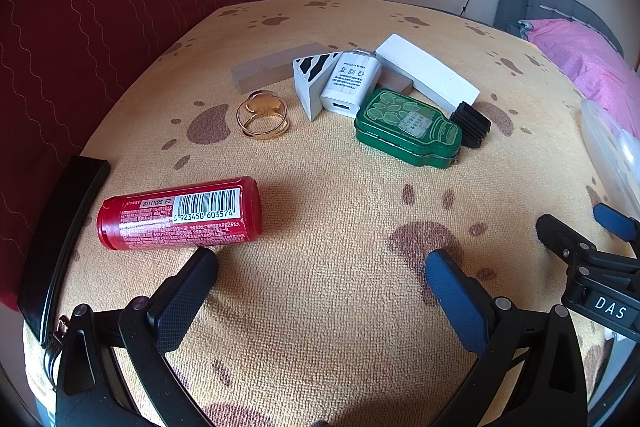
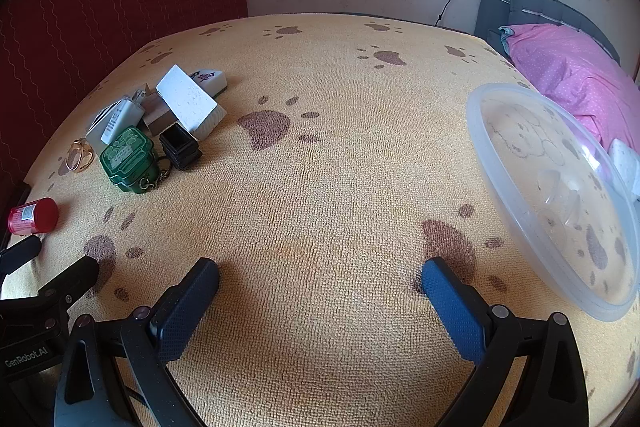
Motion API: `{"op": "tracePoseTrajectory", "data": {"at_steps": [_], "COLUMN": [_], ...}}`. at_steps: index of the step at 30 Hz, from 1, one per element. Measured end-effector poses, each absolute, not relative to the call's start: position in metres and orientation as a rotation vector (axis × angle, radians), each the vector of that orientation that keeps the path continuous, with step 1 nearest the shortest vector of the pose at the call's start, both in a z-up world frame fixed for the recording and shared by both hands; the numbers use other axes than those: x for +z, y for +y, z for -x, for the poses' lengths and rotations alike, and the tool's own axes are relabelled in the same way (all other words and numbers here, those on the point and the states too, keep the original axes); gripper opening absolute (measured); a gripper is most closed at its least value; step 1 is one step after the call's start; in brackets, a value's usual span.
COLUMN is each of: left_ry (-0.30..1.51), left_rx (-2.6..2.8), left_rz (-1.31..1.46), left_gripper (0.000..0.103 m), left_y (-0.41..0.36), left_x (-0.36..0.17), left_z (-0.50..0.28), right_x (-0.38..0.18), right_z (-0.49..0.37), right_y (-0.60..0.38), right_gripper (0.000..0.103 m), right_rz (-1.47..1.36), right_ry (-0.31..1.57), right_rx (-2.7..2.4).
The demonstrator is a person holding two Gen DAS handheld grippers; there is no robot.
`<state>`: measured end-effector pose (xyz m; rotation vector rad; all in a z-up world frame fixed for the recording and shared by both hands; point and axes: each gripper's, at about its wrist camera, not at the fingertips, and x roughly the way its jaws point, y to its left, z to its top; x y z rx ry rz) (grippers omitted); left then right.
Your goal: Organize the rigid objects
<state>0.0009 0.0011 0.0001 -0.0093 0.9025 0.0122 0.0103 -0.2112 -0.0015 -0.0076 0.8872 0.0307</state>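
A red cylindrical can [image 1: 180, 213] lies on its side just ahead of my left gripper [image 1: 320, 267], which is open and empty. Farther back sit a gold ring [image 1: 262, 117], a green bottle-shaped tin [image 1: 408, 127], a white charger [image 1: 352, 83], a white wedge with black stripes [image 1: 310, 81], a white block [image 1: 426, 71], a black ribbed piece [image 1: 472, 125] and wooden blocks [image 1: 272, 67]. My right gripper [image 2: 320, 273] is open over bare cloth; the pile, with the green tin [image 2: 128, 159] and a mahjong tile [image 2: 210, 79], lies far left. A clear plastic bowl [image 2: 552, 195] sits at the right.
Everything rests on a yellow paw-print cloth [image 2: 340, 167]. A black strap-like object [image 1: 60, 239] lies at the left edge. A red curtain [image 1: 100, 7] hangs on the left, and a pink pillow [image 2: 572, 71] lies at the back right. The right gripper's body [image 1: 592, 267] shows at the left view's right edge.
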Motion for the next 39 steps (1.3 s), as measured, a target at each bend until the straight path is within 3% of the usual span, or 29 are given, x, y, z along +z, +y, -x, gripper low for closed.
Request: {"op": "tracePoseTrajectory", "data": {"at_steps": [18,31,39], "left_ry": [0.896,0.788,0.820], "left_rx": [0.029,0.097,0.122], "left_rz": [0.070,0.101,0.073], "left_gripper": [0.103,0.103,0.103], "left_y": [0.017,0.053,0.068], "left_x": [0.003,0.031,0.022], "left_z": [0.010,0.033,0.009], "right_x": [0.001,0.001,0.001], "right_z": [-0.008,-0.006,-0.006], "right_y": [-0.221,-0.215,-0.215], "right_gripper": [0.103,0.103,0.103], "right_rz": [-0.016,0.037,0.038], "right_ry": [0.886,0.904,0.905], "right_rx": [0.122,0.110,0.109]}}
